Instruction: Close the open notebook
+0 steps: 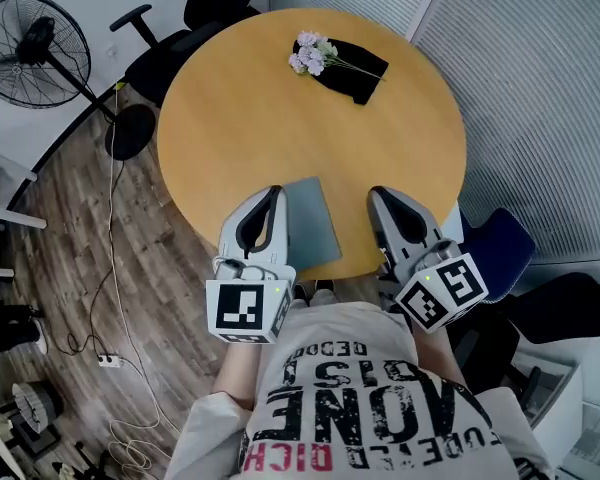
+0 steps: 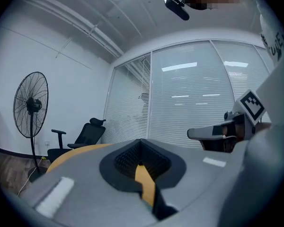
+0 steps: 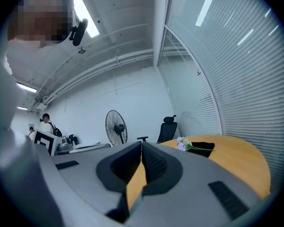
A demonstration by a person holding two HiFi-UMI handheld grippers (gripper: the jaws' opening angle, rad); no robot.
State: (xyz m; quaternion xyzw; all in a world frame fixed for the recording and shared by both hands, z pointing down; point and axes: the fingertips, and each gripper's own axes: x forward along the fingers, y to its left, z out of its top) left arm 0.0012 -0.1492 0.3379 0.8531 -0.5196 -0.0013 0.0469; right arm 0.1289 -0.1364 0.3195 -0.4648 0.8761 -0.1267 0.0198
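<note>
A grey-blue notebook (image 1: 312,223) lies flat at the near edge of the round wooden table (image 1: 240,118), and it looks closed, showing a single cover. My left gripper (image 1: 276,190) hovers over its left edge and hides part of it; the jaws are shut with nothing between them (image 2: 141,142). My right gripper (image 1: 377,192) hangs over the table edge a little to the notebook's right, jaws also shut and empty (image 3: 142,144). Both point level toward the far side of the table. Neither gripper view shows the notebook.
Purple flowers (image 1: 311,54) lie on a black cloth (image 1: 355,68) at the table's far side. A black office chair (image 1: 195,18) and a standing fan (image 1: 30,53) are at the far left, a blue chair (image 1: 500,248) at the right. Glass partitions with blinds (image 1: 540,88) run behind.
</note>
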